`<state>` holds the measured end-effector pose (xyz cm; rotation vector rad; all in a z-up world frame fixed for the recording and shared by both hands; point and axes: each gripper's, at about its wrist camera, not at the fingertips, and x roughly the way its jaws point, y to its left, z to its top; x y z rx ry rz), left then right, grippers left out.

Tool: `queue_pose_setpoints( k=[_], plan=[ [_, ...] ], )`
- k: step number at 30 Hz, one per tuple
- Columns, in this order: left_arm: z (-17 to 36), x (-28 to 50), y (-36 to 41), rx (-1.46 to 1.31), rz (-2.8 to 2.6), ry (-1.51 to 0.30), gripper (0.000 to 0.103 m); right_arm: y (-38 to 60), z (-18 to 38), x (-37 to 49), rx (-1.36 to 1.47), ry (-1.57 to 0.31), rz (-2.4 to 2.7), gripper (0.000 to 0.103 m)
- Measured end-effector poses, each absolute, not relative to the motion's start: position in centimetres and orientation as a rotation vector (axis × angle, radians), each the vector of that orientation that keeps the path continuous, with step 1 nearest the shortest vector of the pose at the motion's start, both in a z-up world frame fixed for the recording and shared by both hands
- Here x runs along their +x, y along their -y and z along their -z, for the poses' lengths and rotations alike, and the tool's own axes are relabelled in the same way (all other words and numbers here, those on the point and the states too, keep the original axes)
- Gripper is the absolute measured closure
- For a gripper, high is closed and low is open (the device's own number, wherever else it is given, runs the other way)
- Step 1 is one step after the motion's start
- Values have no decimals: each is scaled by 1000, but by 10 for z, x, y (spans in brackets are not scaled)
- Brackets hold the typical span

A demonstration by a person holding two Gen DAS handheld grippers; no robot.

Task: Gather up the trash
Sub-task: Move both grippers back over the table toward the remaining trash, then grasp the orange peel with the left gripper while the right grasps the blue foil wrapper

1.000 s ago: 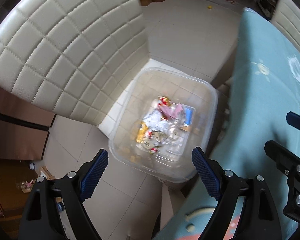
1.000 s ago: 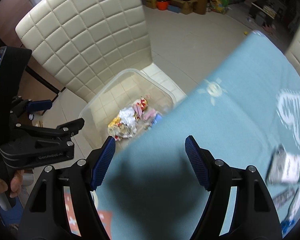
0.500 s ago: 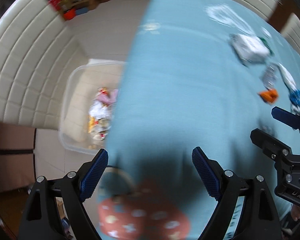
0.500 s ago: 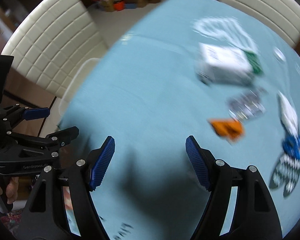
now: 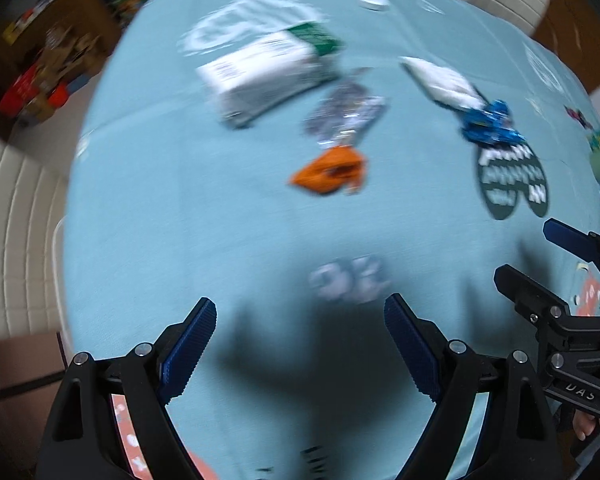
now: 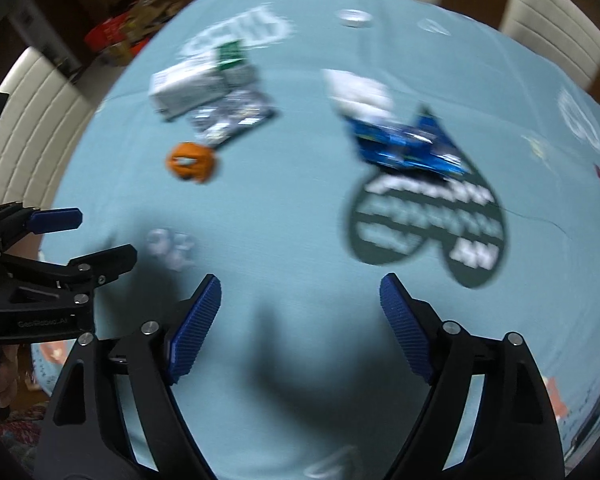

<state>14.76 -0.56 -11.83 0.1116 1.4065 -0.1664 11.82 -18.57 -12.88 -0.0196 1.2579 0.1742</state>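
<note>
Looking down from the left wrist: left gripper (image 5: pixel 300 332) spread wide over bare light-blue tablecloth (image 5: pixel 180 208), nothing between the blue pads (image 5: pixel 190 350). Ahead of it, well apart, blurred trash: orange wrapper (image 5: pixel 330 170) nearest, silvery wrapper (image 5: pixel 344 114) just beyond and touching or nearly so, white box (image 5: pixel 260 74) with a green end farther left, white packet (image 5: pixel 440 82) and blue wrapper (image 5: pixel 490 122) off to the right, the blue one at the top of a dark heart print (image 5: pixel 512 182). Seen from the right wrist: right gripper (image 6: pixel 300 312) empty, jaws opening over bare cloth. Blue wrapper (image 6: pixel 408 146) ahead and slightly right, well clear of the pads; orange wrapper (image 6: pixel 192 162) ahead-left, beside silvery wrapper (image 6: pixel 230 116) and white box (image 6: pixel 192 84). Left gripper (image 6: pixel 96 236) at the left edge, also released, a hand (image 6: pixel 0 372) below it.
</note>
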Motion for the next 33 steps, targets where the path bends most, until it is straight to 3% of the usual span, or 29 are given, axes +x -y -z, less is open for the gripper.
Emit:
queue_pose_setpoints(
  k=[15,26,33],
  plan=[
    [125,187,67,174,225,-1415,19,248,135,152,15,-1259,-65,15],
    [135,225,23,128,123,-1418,19,232,141,199,-11,-1240,-79,15],
    [138,242,-13,47,66,-1442,19,214,156,226,-95,-1254,-73,8]
  ],
)
